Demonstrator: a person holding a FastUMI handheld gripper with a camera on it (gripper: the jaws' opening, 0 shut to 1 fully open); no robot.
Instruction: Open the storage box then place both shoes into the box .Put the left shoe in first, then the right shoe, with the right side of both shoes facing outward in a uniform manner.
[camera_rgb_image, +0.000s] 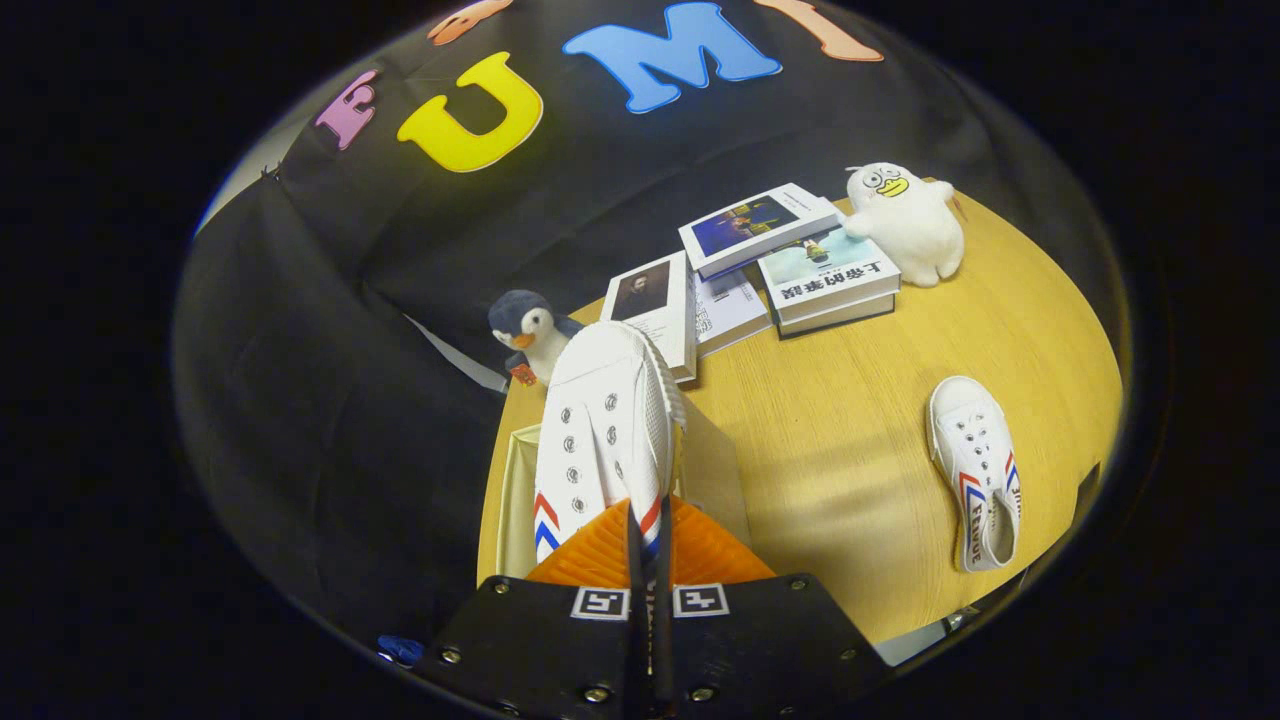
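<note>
A white canvas shoe (603, 430) with red and blue stripes hangs from my gripper (648, 530), whose fingers are shut on its side wall near the heel opening. Its toe points away from me. Right under it stands the open storage box (512, 490), pale-walled, at the table's left edge; the shoe hides most of its inside. The other white shoe (977, 470) lies flat on the wooden table (850, 420), well to the right of the fingers, its opening towards me.
A penguin plush (528, 335) stands just beyond the box. Several books (780, 265) are stacked farther back, with a white duck plush (905, 222) beside them. The table's left edge runs along the box, its near edge below the lying shoe.
</note>
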